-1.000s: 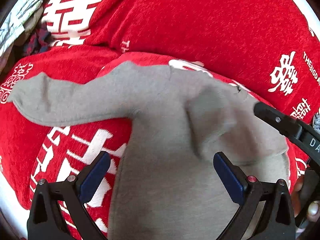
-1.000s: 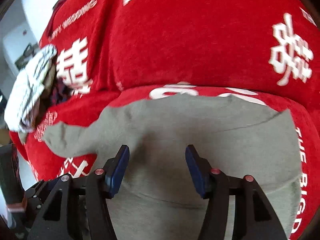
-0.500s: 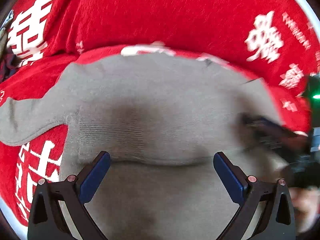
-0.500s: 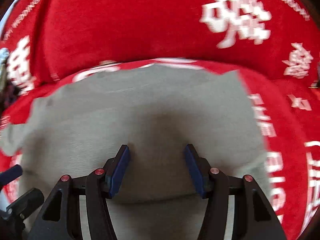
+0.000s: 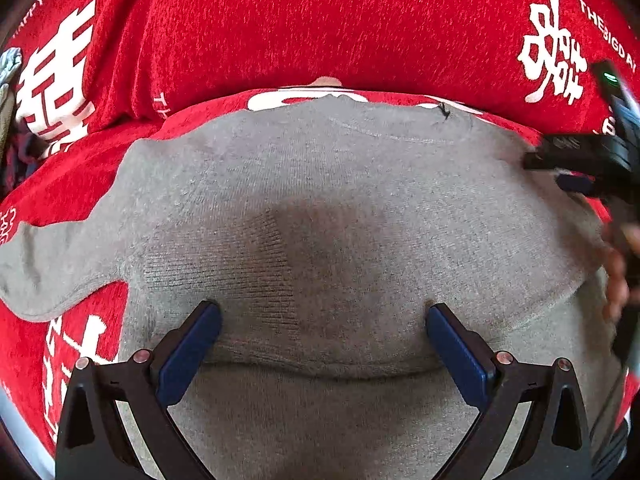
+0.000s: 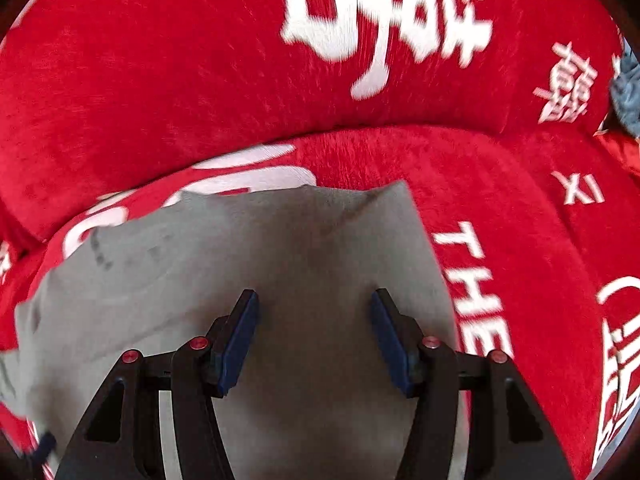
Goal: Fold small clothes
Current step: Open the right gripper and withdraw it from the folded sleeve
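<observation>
A grey knitted top [image 5: 320, 200] lies spread on a red cover with white lettering [image 5: 320, 32], which drapes what looks like a sofa seat and its back cushions. In the left wrist view one sleeve [image 5: 60, 268] trails off to the left, and a folded layer of the garment ends in a ribbed hem that runs across just in front of the jaws.

The left gripper [image 5: 322, 328] points steeply down over that fold, its jaws spread wide with the blue pads resting against the knit on either side; nothing is pinched between them.

The right gripper [image 6: 314, 320] stands over the garment's right-hand part, close to its straight edge and the pointed corner [image 6: 394, 192] beyond. Its jaws have just been opening a little and stand about half apart, with only flat grey cloth below the gap and nothing gripped. From the left wrist camera this gripper shows blurred at the right edge, beside a person's hand [image 5: 618, 276].
</observation>
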Action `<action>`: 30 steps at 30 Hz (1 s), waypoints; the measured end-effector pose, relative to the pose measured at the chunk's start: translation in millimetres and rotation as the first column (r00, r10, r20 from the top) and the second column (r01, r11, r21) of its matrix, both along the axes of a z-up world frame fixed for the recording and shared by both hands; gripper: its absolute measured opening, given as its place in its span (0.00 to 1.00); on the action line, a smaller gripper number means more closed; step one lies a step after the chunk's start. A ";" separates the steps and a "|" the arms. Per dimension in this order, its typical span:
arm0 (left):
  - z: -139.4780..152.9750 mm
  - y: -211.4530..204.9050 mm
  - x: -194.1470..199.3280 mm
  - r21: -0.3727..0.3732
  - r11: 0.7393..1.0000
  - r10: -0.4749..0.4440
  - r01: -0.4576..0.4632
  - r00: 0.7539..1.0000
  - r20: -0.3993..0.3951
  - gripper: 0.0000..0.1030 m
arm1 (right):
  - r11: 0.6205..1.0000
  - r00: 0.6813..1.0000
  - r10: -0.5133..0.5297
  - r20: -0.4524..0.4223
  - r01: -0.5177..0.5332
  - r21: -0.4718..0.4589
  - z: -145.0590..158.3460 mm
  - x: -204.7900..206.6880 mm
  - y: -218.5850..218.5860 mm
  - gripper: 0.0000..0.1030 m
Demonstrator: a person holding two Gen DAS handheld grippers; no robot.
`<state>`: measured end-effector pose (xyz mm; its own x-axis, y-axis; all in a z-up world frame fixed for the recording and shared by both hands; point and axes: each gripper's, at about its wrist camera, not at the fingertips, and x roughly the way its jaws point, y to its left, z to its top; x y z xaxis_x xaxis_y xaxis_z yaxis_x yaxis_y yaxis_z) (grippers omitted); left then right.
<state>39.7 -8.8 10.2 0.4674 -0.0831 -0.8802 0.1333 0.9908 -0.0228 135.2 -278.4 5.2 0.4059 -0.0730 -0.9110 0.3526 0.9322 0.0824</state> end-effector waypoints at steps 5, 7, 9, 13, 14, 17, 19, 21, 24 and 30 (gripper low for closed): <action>-2.4 1.7 -6.3 -0.008 1.000 -0.009 0.010 0.998 0.059 1.00 | 0.999 1.000 -0.018 -0.014 0.019 0.047 -8.0 35.4 -10.8 0.86; -2.2 1.7 -7.0 -0.008 1.000 -0.009 0.009 0.998 0.064 1.00 | 1.000 1.000 0.005 -0.028 -0.004 0.024 -12.8 49.6 -8.4 0.90; -2.6 2.3 -8.8 -0.010 1.000 -0.008 0.009 0.997 0.074 1.00 | 0.999 0.999 0.033 -0.035 -0.034 -0.026 -18.0 59.7 -4.3 0.91; -3.7 1.6 -10.7 -0.014 1.000 -0.003 0.004 0.996 0.093 1.00 | 0.996 0.997 0.070 -0.029 -0.072 -0.053 -13.8 60.0 0.1 0.91; -3.9 2.1 -11.0 -0.016 1.000 -0.001 0.003 0.995 0.096 1.00 | 0.998 0.998 0.058 0.003 -0.058 -0.027 -5.5 50.2 -1.3 0.90; -3.7 2.0 -11.8 -0.017 1.000 0.000 0.002 0.995 0.101 1.00 | 0.999 0.995 0.053 0.079 -0.053 -0.004 15.3 21.1 0.3 0.90; -3.7 1.9 -11.9 -0.017 1.000 0.000 0.001 0.995 0.103 1.00 | 0.998 0.994 0.067 0.092 -0.065 -0.027 21.4 7.4 4.2 0.90; -3.2 2.0 -12.7 -0.016 1.000 -0.001 0.002 0.995 0.103 1.00 | 0.998 0.997 0.055 0.050 -0.053 -0.028 13.6 -1.5 1.8 0.90; -2.8 2.3 -13.1 -0.018 1.000 -0.001 0.003 0.994 0.105 1.00 | 0.999 1.000 0.016 -0.014 -0.016 -0.034 0.0 -9.2 -8.9 0.90; -2.3 2.0 -13.3 -0.017 1.000 0.002 0.000 0.994 0.107 1.00 | 0.993 0.994 0.076 0.080 -0.068 -0.098 25.2 -51.8 23.4 0.90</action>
